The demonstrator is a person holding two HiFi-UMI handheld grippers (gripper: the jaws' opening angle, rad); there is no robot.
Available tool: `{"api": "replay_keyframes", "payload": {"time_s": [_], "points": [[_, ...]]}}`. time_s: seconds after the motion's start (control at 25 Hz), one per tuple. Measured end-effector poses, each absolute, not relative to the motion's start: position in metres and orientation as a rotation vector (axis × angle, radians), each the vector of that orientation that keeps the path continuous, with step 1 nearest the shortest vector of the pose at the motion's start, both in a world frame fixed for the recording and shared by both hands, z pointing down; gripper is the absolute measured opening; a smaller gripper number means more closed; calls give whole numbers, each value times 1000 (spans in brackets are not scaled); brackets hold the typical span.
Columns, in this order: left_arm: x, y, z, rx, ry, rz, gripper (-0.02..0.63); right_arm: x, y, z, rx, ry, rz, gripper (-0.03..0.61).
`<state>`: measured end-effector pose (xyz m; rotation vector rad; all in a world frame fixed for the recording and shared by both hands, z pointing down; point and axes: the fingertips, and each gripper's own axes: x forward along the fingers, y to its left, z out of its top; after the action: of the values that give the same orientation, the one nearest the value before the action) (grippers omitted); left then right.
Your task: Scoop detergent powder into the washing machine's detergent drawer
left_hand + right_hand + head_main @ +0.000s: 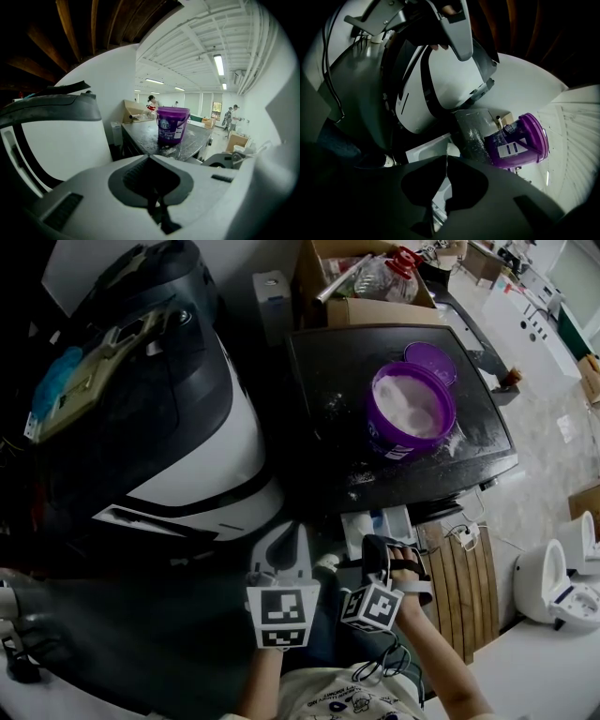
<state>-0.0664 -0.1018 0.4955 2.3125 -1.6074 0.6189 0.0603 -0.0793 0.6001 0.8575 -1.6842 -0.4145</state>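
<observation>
A purple detergent bucket [411, 412] stands open on the black table [328, 456], white powder showing inside, its lid [431, 362] just behind. The white washing machine [197, 456] sits left of the table. Its detergent drawer [380, 524] is pulled out below the table's near edge. My left gripper [284, 554] and right gripper [382, 559] are held low and side by side near the drawer, both shut and holding nothing. The left gripper [149, 157] faces the bucket [172, 124]. The right gripper [446, 161] looks past the drawer [423, 149] to the bucket [518, 140].
Spilled powder dusts the table round the bucket. A cardboard box [366, 282] of clutter stands behind the table, a small white container [272, 296] beside it. A slatted wooden panel [464, 587] lies right of the drawer. White fixtures [562, 577] sit far right. People [232, 117] stand far off.
</observation>
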Motion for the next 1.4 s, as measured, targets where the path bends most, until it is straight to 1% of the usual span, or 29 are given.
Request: {"api": "replay_keyframes", "payload": {"time_s": [0.28,0.48,1.12,1.4], "points": [[-68,-100,496,2305,-1616,619,2,60,-79,598,851,-1691,-414,20],[-69,-99,496,2302,-1620,618,2,66,-78,596,911,-1740,-347,21],[-68,-105,471,2337,-1648,587,2,74,-74,562,1160,-2009,182,21],[-66,-109,453,2363,-1665,556,2,82,-82,518,1337,-2107,344,21]]}}
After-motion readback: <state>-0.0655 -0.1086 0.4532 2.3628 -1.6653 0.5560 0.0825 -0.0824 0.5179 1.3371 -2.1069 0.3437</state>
